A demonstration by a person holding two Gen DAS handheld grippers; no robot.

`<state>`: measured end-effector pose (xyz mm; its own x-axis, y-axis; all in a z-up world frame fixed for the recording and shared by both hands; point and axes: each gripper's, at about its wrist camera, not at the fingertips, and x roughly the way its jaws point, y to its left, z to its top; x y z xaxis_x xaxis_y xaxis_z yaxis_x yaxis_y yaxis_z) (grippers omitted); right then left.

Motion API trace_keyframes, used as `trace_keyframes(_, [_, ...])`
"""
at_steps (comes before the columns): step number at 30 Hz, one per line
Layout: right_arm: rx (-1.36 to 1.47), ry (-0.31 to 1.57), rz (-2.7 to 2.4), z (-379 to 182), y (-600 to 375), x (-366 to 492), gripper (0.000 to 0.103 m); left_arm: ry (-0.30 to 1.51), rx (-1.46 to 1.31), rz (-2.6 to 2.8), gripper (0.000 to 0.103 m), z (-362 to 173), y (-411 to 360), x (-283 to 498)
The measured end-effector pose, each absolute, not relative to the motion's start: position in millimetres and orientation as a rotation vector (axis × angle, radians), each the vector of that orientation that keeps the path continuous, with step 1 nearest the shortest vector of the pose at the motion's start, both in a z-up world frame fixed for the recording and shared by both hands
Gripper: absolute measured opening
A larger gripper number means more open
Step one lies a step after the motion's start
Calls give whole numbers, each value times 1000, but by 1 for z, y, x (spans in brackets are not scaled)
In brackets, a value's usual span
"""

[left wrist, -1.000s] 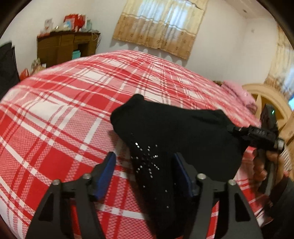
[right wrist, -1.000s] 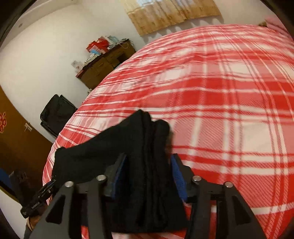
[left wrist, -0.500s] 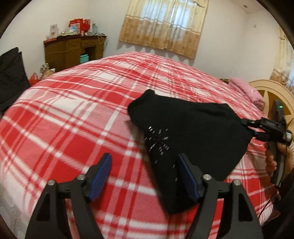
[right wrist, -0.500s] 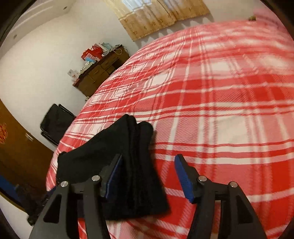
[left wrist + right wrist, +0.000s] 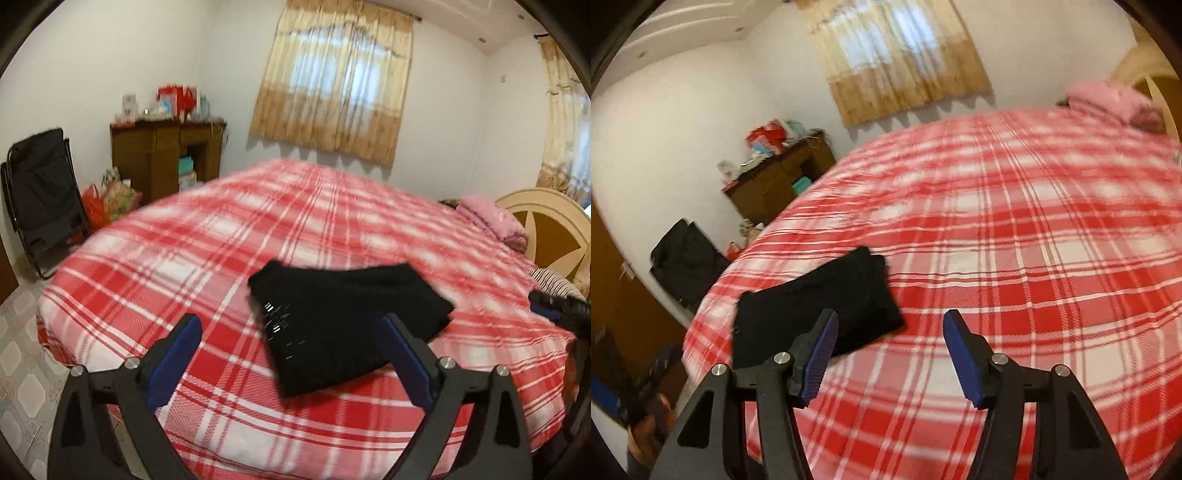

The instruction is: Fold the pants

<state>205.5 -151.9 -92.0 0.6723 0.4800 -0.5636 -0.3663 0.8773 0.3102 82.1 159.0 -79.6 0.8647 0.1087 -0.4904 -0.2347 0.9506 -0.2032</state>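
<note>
The black pants (image 5: 343, 317) lie folded into a compact bundle on the red plaid bed (image 5: 229, 236), near its front edge. Small shiny studs show on the fabric. My left gripper (image 5: 291, 354) is open and empty, held back from the bundle and above it. In the right wrist view the folded pants (image 5: 820, 306) lie left of centre on the bed (image 5: 1015, 240). My right gripper (image 5: 890, 354) is open and empty, to the right of the bundle and clear of it. Its tip (image 5: 554, 310) shows at the right edge of the left wrist view.
A wooden desk (image 5: 162, 158) with clutter stands by the far wall under a curtained window (image 5: 332, 81). A black folding chair (image 5: 40, 192) stands at the left. A pink pillow (image 5: 491, 218) and a wooden headboard (image 5: 554, 229) are at the right. Tiled floor (image 5: 18, 339) lies left of the bed.
My right gripper has let go of the pants and opened. Both grippers have pulled back and up from the bundle, which now lies free on the bed.
</note>
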Motion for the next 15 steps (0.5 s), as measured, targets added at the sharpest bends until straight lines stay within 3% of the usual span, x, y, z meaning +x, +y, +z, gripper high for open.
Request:
trace_keyframes(8, [-24, 472, 521, -36, -123, 119, 70, 384, -188, 156, 103, -28, 113, 36])
trace_keyframes(15, [-73, 419, 555, -21, -114, 94, 73, 341, -102, 130, 103, -13, 92, 26])
